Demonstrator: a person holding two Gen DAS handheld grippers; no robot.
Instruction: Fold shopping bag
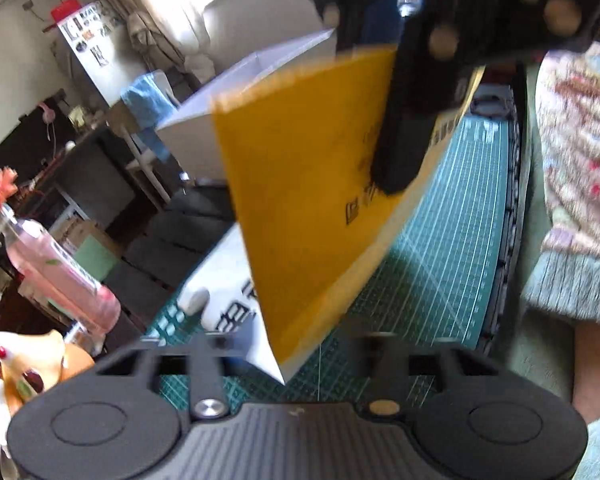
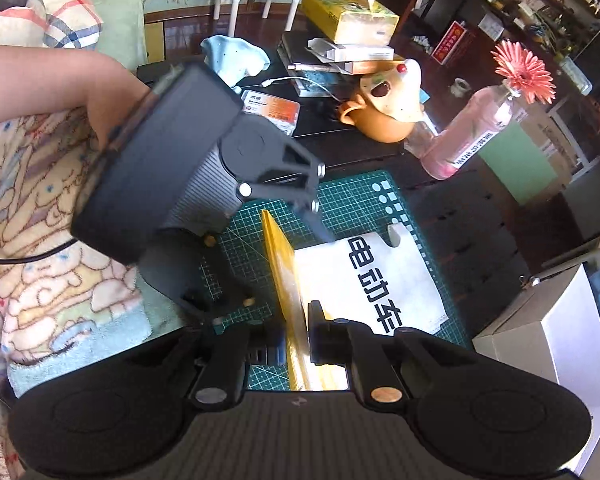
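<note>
1. The surface (image 2: 352, 160) is dark, with a green cutting mat (image 2: 340, 204) on it; the shopping bag (image 2: 384, 280) lies on the mat, its white printed panel flat and its yellow flap (image 2: 286, 276) lifted upright on edge.
2. A person's bare forearm (image 2: 60, 80) comes in from the left edge of the right wrist view, above a patterned blanket (image 2: 40, 220).
3. The left claw (image 2: 320, 232) slants down over the mat's near edge; one dark finger touches the white panel beside the flap. The rest is hidden, so its state cannot be told.
4. The right claw (image 2: 300, 344) is pressed together on the yellow flap at its lower edge.
5. In the left wrist view the flap (image 1: 312, 200) fills the middle, blurred, its black print partly covered by the right claw (image 1: 400, 168).
6. A pink bottle (image 2: 472, 132) holding a flower stands near the mat's far right corner.
</note>
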